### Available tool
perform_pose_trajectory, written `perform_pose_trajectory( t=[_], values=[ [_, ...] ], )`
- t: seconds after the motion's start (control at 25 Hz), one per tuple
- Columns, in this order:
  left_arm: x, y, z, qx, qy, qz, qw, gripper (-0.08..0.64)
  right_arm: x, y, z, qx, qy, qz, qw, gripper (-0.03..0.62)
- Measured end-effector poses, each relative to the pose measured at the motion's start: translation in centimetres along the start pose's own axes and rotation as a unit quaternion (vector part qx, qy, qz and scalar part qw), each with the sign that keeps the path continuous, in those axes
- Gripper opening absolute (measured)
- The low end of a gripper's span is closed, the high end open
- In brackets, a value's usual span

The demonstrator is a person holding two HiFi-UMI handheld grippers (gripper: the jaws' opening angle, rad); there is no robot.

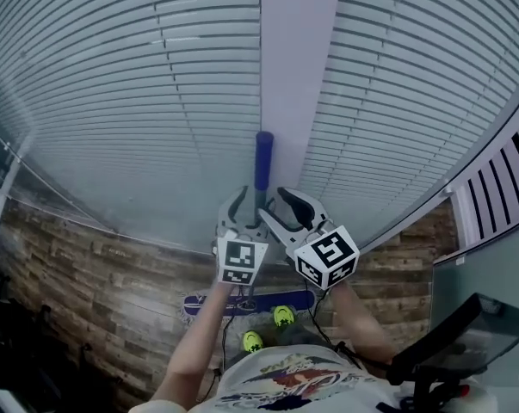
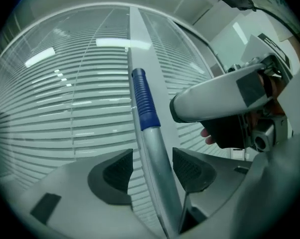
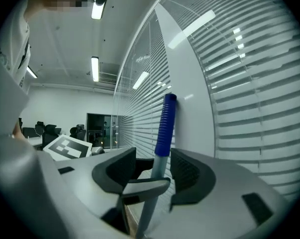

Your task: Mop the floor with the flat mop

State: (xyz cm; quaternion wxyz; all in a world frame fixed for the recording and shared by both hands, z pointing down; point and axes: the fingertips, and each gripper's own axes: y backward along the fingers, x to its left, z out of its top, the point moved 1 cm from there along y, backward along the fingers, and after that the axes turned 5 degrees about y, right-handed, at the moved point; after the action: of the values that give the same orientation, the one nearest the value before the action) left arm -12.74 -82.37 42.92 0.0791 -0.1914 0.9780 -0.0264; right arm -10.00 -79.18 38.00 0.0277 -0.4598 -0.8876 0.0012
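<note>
Left gripper (image 2: 152, 169) jaws: spread wide around the mop pole (image 2: 157, 158), not pinching it.
Right gripper (image 3: 153, 171) jaws: partly open, pole between the pads, gaps on both sides.
Mop: one, upright; flat head (image 1: 209, 304) on the wooden floor (image 1: 95, 291).
Grippers: two.
Shoes (image 1: 282, 317): two.

Cool, even indoor light, ceiling tube lights (image 3: 95, 68), bright reflected streaks on the blinds (image 2: 50, 113), heavy fisheye bending, black vignetted corners in the 2 gripper views, left hand-held gripper (image 2: 152, 169) slightly soft.
</note>
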Motion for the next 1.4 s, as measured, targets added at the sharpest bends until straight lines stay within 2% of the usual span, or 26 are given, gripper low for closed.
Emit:
perform_pose_trajectory(
  t=[0.16, 0.2, 0.24, 0.48, 0.6, 0.76, 0.88, 0.96, 1.08, 1.16, 1.32, 1.4],
  values=[
    [-0.4, -2.5, -0.2, -0.008, -0.016, 0.008, 0.9998, 0.229, -2.0, -0.9, 0.0, -0.003, -0.001, 0.006, 1.0, 0.195],
    [-0.3, -2.9, -0.3, -0.009, -0.019, 0.01, 0.9997, 0.212, -2.3, -1.5, 0.2, -0.002, -0.001, 0.008, 1.0, 0.195],
    [-0.1, -3.0, -0.4, -0.01, -0.02, 0.011, 0.9997, 0.159, -2.5, -2.2, 0.3, -0.003, -0.001, 0.011, 1.0, 0.193],
    [-0.1, 0.2, 1.6, -0.024, -0.003, 0.017, 0.9996, 0.131, -1.1, -2.2, 4.5, -0.032, 0.015, 0.009, 0.999, 0.193],
    [-0.5, 2.8, 3.1, -0.031, -0.002, 0.016, 0.9994, 0.13, 1.3, -1.8, 7.6, -0.042, 0.039, 0.013, 0.998, 0.193],
    [-2.2, 7.3, 2.8, -0.047, 0.001, 0.002, 0.9989, 0.129, 6.1, -1.1, 8.7, -0.044, 0.076, 0.012, 0.996, 0.193],
    [-3.7, 10.7, 2.4, -0.051, 0.003, -0.002, 0.9987, 0.123, 9.5, 0.2, 8.6, -0.041, 0.078, 0.014, 0.996, 0.179],
    [-4.7, 12.8, 3.4, -0.06, -0.003, -0.004, 0.9982, 0.121, 11.3, 1.8, 9.7, -0.047, 0.066, 0.015, 0.997, 0.155],
    [-6.7, 15.6, 5.4, -0.093, -0.015, -0.036, 0.9949, 0.123, 13.4, 4.6, 10.8, -0.05, 0.038, 0.025, 0.998, 0.141],
    [-7.9, 17.5, 6.5, -0.111, -0.017, -0.059, 0.9919, 0.157, 14.9, 6.4, 10.8, -0.056, 0.024, 0.033, 0.998, 0.133],
    [-11.3, 21.0, 8.4, -0.153, -0.053, -0.099, 0.9818, 0.164, 17.8, 10.6, 11.0, -0.058, 0.026, 0.044, 0.997, 0.13],
    [-13.5, 23.1, 8.8, -0.18, -0.036, -0.108, 0.977, 0.163, 19.3, 13.2, 11.2, -0.067, 0.022, 0.057, 0.996, 0.129]
  ],
)
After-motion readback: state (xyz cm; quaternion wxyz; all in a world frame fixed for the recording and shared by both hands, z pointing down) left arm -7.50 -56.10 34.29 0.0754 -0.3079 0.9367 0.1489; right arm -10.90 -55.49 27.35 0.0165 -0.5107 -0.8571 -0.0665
